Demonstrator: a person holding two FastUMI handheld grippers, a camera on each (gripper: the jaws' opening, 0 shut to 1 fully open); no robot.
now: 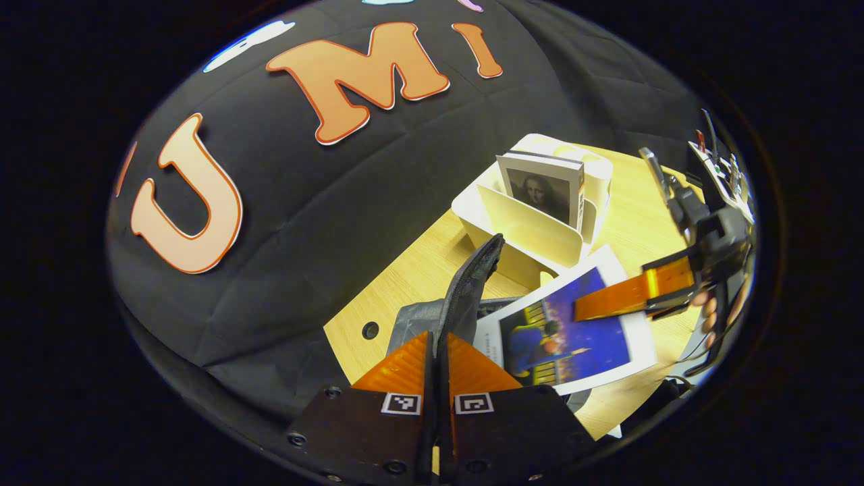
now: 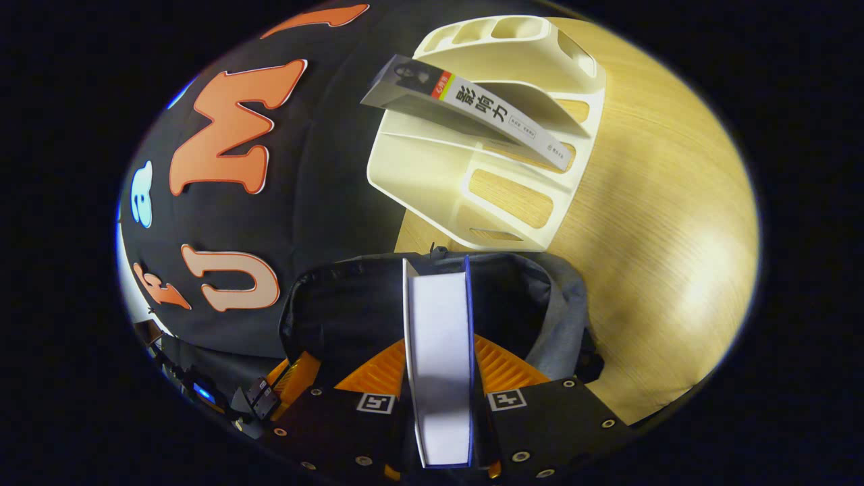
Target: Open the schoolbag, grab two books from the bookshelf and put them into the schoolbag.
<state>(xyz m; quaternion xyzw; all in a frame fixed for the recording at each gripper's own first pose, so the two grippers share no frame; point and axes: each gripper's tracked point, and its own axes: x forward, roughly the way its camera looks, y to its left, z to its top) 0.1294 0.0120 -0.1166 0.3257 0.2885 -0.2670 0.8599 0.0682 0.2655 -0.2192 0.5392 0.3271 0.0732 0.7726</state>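
Over the open mouth of the schoolbag point(image 2: 432, 297), the right gripper point(image 2: 439, 398) holds a blue-covered book point(image 2: 439, 364) edge-on, both fingers pressing its covers. From the left gripper view the same book point(image 1: 574, 331) hangs above the bag, and the left gripper point(image 1: 439, 364) is pinched narrow on the bag's dark flap point(image 1: 472, 283), holding it up. This looks like the first book going in. The next move likely calls for lowering the book into the opening, then releasing it. A second book point(image 2: 472, 101) leans in the white bookshelf point(image 2: 432, 169) on the wooden table point(image 2: 661, 236), just beyond the bag. Its spine carries Chinese characters that appear to read 影响力; the smaller print is too small to tell.
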